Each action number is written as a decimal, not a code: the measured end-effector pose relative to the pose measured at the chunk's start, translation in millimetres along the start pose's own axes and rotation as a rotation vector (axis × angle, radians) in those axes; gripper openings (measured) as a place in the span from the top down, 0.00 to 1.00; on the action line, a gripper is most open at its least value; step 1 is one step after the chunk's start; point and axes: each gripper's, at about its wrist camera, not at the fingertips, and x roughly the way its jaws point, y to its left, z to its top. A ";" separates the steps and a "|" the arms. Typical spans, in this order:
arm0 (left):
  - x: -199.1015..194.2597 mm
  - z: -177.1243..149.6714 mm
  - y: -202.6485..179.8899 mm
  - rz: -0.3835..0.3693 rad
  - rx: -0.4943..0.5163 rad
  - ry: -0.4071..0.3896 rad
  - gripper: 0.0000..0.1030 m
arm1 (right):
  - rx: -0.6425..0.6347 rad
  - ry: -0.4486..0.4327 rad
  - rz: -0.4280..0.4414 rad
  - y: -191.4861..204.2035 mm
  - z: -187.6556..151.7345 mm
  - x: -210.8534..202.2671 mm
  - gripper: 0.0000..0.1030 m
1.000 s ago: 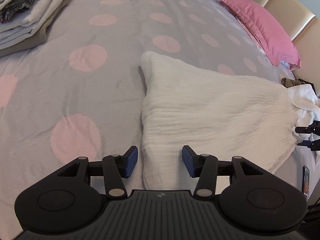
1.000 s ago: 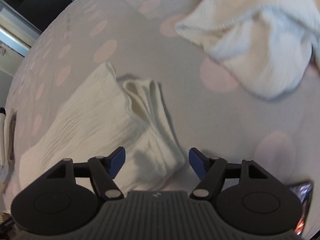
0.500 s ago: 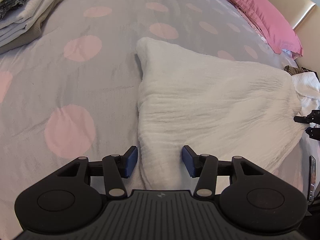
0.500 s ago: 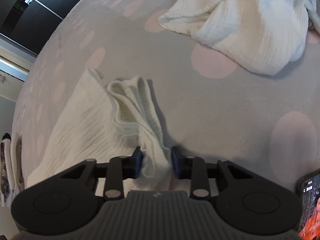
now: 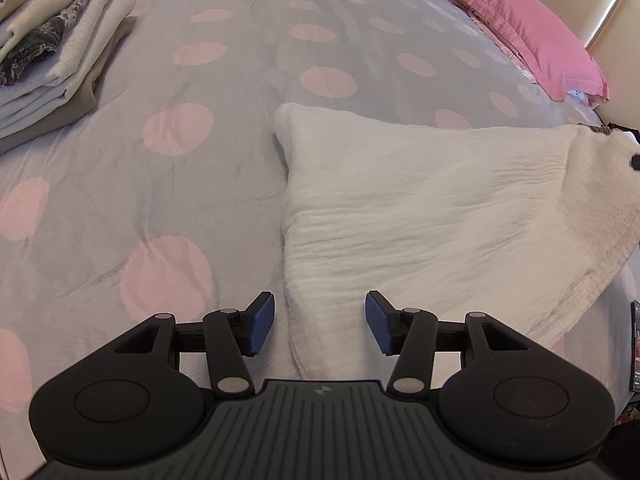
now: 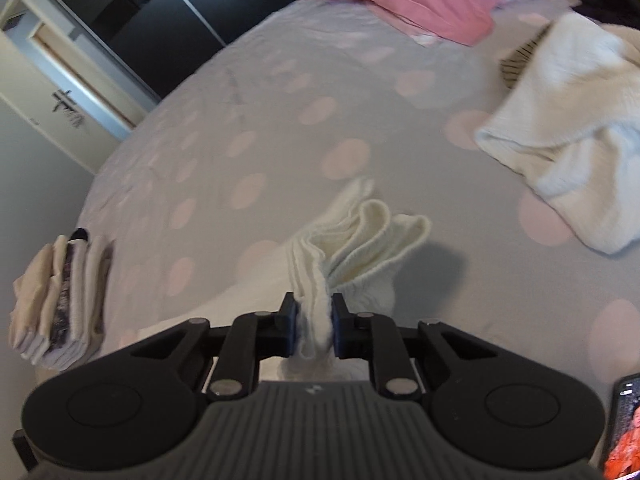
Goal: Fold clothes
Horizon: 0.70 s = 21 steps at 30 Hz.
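Two claws work over a bed (image 5: 240, 168) covered in grey fabric with pink dots. The left claw (image 5: 320, 322) hangs released, its blue pads (image 5: 262, 322) spread wide on either side of the near edge of a white garment (image 5: 420, 208) that lies flat and wrinkled on the cover. The pads do not appear to touch the cloth, though the near edge runs under the claw body and is hard to judge.

The right claw (image 6: 313, 330) is clenched on a bunched end of the same white garment (image 6: 360, 240), with the cloth pinched between the pads and its folded layers fanning upward and away from them, raised off the cover. In the left wrist view that raised end shows at the right edge of the picture.

Toward the far left corner of the bed sits a stack of folded clothes (image 5: 52, 52), also seen in the right wrist view (image 6: 60, 300). A pink pillow (image 5: 520, 28) rests at the head of the bed. Another white, crumpled cloth (image 6: 572, 152) lies well apart from the held garment, near the pillow end. A phone (image 6: 624, 432) with a lit screen lies at the near right edge.
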 end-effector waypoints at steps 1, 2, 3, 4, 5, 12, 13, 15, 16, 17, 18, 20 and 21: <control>-1.0 0.4 0.7 0.000 -0.001 -0.001 0.53 | -0.011 -0.001 0.015 10.0 -1.2 -0.7 0.82; -1.7 0.8 1.2 -0.001 -0.002 -0.002 0.53 | -0.021 -0.001 0.030 19.9 -2.5 -1.3 0.82; -2.4 0.8 1.6 -0.002 -0.004 -0.003 0.53 | -0.034 -0.002 0.043 29.5 -3.0 -1.9 0.82; -2.9 0.7 1.9 -0.003 -0.005 -0.004 0.53 | -0.048 -0.001 0.059 39.8 -4.0 -1.7 0.82; -3.5 0.6 2.4 -0.004 -0.006 -0.005 0.53 | -0.062 0.000 0.075 50.3 -5.2 -1.4 0.82; -7.5 1.2 11.5 -0.003 -0.026 -0.011 0.53 | -0.202 0.050 0.181 128.7 -27.0 15.5 0.82; -8.5 1.4 13.3 -0.003 -0.032 -0.012 0.53 | -0.227 0.065 0.192 139.5 -33.7 19.2 0.82; -11.2 2.3 16.9 -0.006 -0.043 -0.018 0.53 | -0.281 0.095 0.213 160.6 -48.7 28.2 0.82; -12.7 2.6 18.7 -0.009 -0.047 -0.021 0.53 | -0.311 0.110 0.222 170.8 -57.3 34.1 0.82; -14.2 2.7 21.1 -0.009 -0.051 -0.024 0.53 | -0.342 0.123 0.227 179.9 -65.7 40.3 0.82; -15.7 2.8 23.5 -0.009 -0.056 -0.027 0.53 | -0.374 0.138 0.228 188.1 -76.0 47.1 0.82; -18.7 2.9 28.4 -0.009 -0.066 -0.033 0.53 | -0.427 0.186 0.223 199.7 -96.6 61.9 0.82; -20.0 2.8 31.3 -0.006 -0.073 -0.035 0.53 | -0.452 0.210 0.216 202.9 -106.7 70.2 0.82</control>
